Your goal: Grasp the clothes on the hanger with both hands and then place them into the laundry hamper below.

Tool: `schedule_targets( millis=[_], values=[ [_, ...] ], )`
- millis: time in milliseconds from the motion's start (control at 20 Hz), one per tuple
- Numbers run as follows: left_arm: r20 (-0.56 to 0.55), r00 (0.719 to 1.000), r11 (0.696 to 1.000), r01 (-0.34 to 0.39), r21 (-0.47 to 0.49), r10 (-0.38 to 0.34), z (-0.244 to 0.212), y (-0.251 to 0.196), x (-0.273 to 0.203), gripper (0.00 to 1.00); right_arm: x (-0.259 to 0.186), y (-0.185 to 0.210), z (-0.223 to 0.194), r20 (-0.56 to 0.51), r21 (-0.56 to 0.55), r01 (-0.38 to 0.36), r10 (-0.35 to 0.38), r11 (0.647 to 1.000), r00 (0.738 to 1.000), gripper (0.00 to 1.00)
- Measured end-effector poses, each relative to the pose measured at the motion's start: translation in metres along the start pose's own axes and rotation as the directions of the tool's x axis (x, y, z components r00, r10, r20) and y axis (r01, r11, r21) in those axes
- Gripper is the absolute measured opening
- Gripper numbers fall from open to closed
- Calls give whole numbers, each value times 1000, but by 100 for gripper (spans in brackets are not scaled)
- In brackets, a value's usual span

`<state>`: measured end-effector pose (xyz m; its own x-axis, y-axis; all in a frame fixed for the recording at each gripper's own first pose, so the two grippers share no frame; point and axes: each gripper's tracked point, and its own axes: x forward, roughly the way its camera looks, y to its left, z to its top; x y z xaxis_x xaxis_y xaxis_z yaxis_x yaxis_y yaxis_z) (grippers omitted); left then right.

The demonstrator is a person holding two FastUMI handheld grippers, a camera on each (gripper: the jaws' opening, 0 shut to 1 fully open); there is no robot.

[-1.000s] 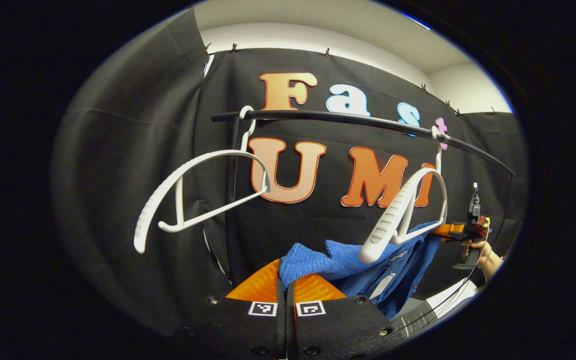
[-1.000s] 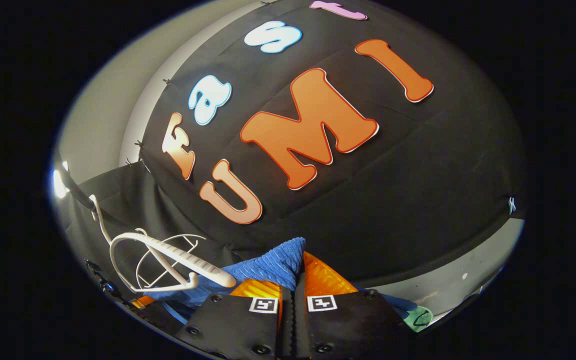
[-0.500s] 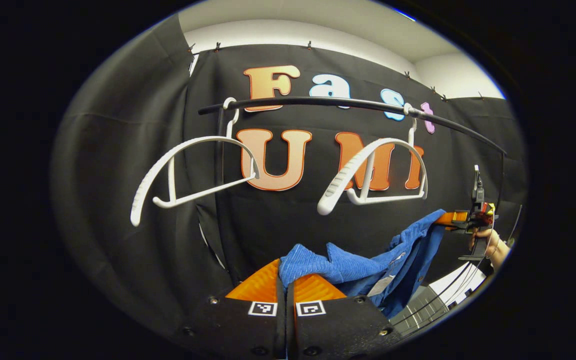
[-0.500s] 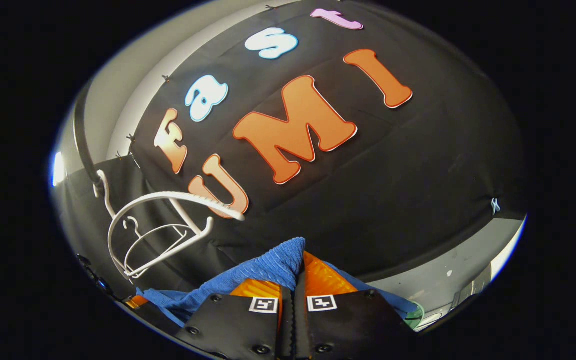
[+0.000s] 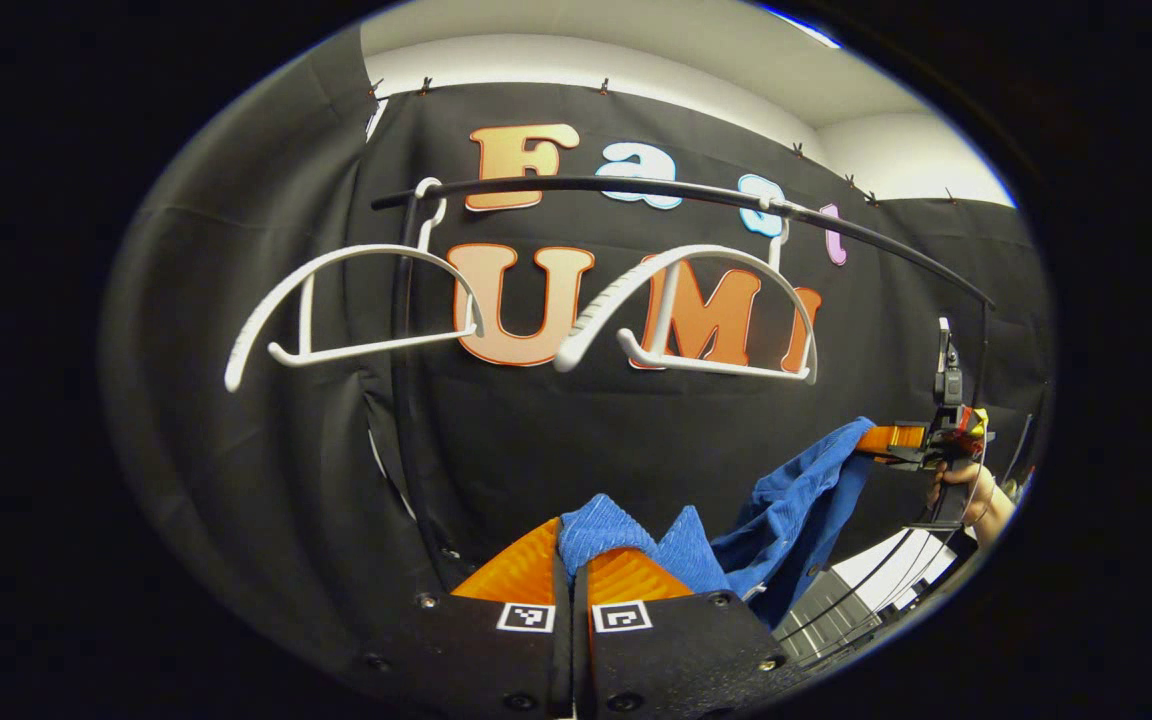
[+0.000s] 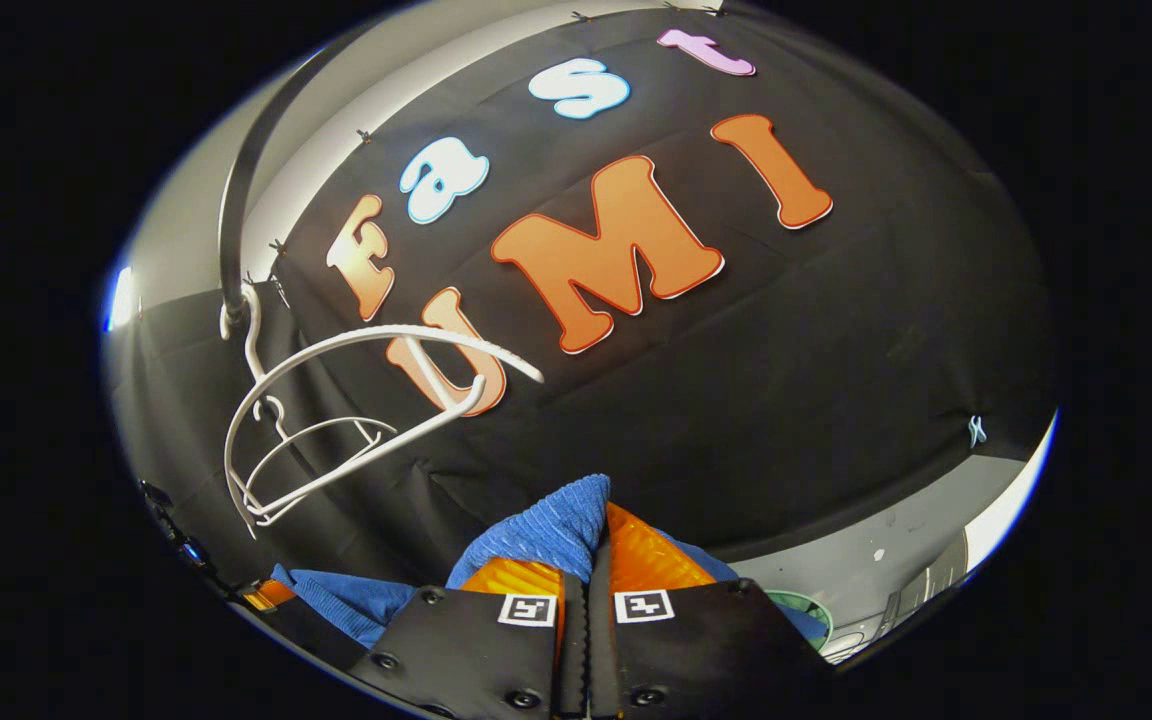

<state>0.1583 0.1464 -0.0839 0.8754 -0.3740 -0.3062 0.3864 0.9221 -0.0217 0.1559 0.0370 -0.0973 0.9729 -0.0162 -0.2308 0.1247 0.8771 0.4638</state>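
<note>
While both hangers hang bare, my left gripper and right gripper each clamp the blue garment; hamper contents hidden.

1. The left gripper view looks level and forward from below the black rail, facing the booth wall, with two white hangers overhead.
2. The right gripper view sits close to the wall, tilted upward and rolled sideways.
3. Both views share the rail, the hangers and the blue garment.
</note>
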Motion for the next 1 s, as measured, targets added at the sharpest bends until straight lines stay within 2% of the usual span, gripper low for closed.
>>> schedule_targets(
  millis=[500, 1000],
  values=[
    [-17, 990, 985, 140, -101, -143, -14, -76, 23, 1, -22, 12, -22, -36, -19, -3, 3, 1000, 999, 8],
    [-104, 958, 956, 252, -148, -269, -53, -146, 60, 1, -31, 2, -59, -91, -24, 20, -23, 1000, 996, 8]
  ],
)
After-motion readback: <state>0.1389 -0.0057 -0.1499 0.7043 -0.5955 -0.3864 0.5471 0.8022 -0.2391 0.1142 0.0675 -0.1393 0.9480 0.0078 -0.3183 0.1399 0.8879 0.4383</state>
